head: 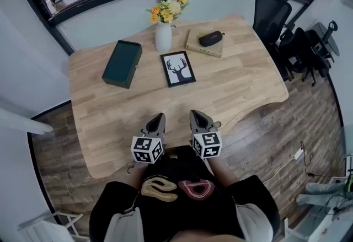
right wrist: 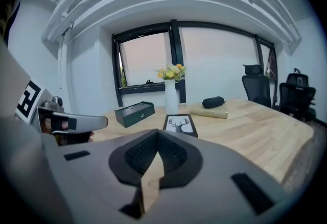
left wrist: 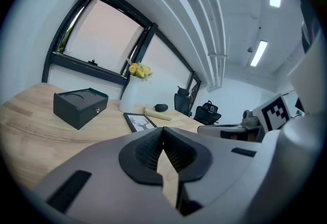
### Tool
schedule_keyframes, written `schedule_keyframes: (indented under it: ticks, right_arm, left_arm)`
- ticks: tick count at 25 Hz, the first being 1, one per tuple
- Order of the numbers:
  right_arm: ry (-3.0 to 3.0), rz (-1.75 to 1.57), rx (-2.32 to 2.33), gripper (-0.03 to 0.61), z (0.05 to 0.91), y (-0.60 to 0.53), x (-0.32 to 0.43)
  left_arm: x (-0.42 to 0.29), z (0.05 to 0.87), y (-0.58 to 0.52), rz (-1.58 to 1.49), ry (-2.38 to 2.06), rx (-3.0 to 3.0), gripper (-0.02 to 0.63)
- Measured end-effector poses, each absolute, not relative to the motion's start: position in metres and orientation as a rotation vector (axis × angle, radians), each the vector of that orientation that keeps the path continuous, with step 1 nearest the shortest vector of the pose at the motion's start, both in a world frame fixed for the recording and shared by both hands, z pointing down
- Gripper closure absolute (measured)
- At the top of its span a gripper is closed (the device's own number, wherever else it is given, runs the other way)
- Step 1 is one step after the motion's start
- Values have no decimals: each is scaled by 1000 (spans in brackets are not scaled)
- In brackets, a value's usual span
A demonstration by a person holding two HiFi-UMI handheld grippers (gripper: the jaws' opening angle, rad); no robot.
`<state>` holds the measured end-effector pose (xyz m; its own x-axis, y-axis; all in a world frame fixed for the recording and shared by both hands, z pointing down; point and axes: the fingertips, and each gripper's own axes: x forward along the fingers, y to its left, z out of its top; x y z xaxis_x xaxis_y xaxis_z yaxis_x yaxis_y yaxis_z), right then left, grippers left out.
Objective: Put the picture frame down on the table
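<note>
The black picture frame (head: 178,68) with a deer print lies flat on the wooden table (head: 242,86), just in front of the vase. It also shows in the left gripper view (left wrist: 139,121) and the right gripper view (right wrist: 180,124), far ahead of both sets of jaws. My left gripper (head: 156,119) (left wrist: 163,131) and right gripper (head: 197,116) (right wrist: 157,133) hover side by side over the table's near edge, well short of the frame. Both are shut, with nothing held between their pads.
A dark green box (head: 122,63) sits left of the frame. A white vase of yellow flowers (head: 163,34) stands behind it, and a book with a black case (head: 211,39) on top lies at the back right. Office chairs (head: 273,15) stand beyond the table's right end.
</note>
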<state>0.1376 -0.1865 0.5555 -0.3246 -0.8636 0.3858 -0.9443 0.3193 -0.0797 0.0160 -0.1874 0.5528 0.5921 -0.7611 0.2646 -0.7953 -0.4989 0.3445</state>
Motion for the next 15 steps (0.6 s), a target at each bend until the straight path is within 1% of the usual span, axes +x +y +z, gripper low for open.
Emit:
schedule_keyframes:
  ticks: [3,7,15]
  right_arm:
    - [-2305,317,1644,568,551,-184,133]
    - [-2307,267,1614,569,554,-188,124]
    - [-2279,301,1664,569,558,-187,125]
  left_arm:
    - [18,549,-186,101,-1227,2416,597]
    - [14,548,-185,108,-1236,2434,597]
    - [15,557,-183,210,-1206,2480,597]
